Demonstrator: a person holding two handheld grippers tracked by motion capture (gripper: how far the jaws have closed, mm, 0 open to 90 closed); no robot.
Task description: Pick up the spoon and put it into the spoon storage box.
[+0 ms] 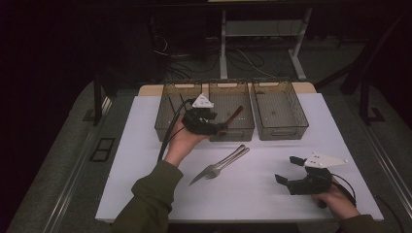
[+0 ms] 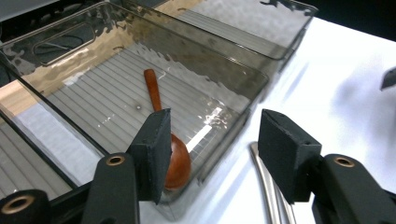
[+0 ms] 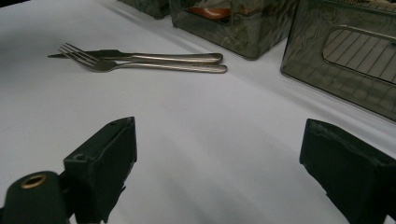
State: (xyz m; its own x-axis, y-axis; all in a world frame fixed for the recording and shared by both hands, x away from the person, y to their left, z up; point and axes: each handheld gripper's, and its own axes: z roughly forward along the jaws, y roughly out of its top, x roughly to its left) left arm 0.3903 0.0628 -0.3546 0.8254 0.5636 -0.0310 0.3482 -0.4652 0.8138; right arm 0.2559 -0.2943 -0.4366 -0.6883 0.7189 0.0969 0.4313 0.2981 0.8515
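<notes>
A brown wooden spoon (image 2: 154, 91) lies inside the middle smoky plastic bin (image 1: 241, 133), bowl toward the near wall and handle (image 1: 236, 114) slanting up. My left gripper (image 1: 219, 127) hovers at that bin's near wall. Its jaws are open (image 2: 212, 154); the spoon's bowl (image 2: 180, 163) shows just behind the left pad, with nothing pressed between the pads. A steel fork (image 3: 140, 66) and knife (image 3: 159, 57) lie side by side on the white table (image 1: 272, 194), also seen mid-table (image 1: 221, 165). My right gripper (image 1: 289, 170) rests low at the front right, open (image 3: 217, 163) and empty.
Three smoky bins stand in a row at the table's far edge: left bin (image 1: 165, 127), middle bin, right bin (image 1: 284, 131). The fork and knife handles (image 2: 271, 191) lie just under the left gripper. Cables and desk legs lie beyond the table.
</notes>
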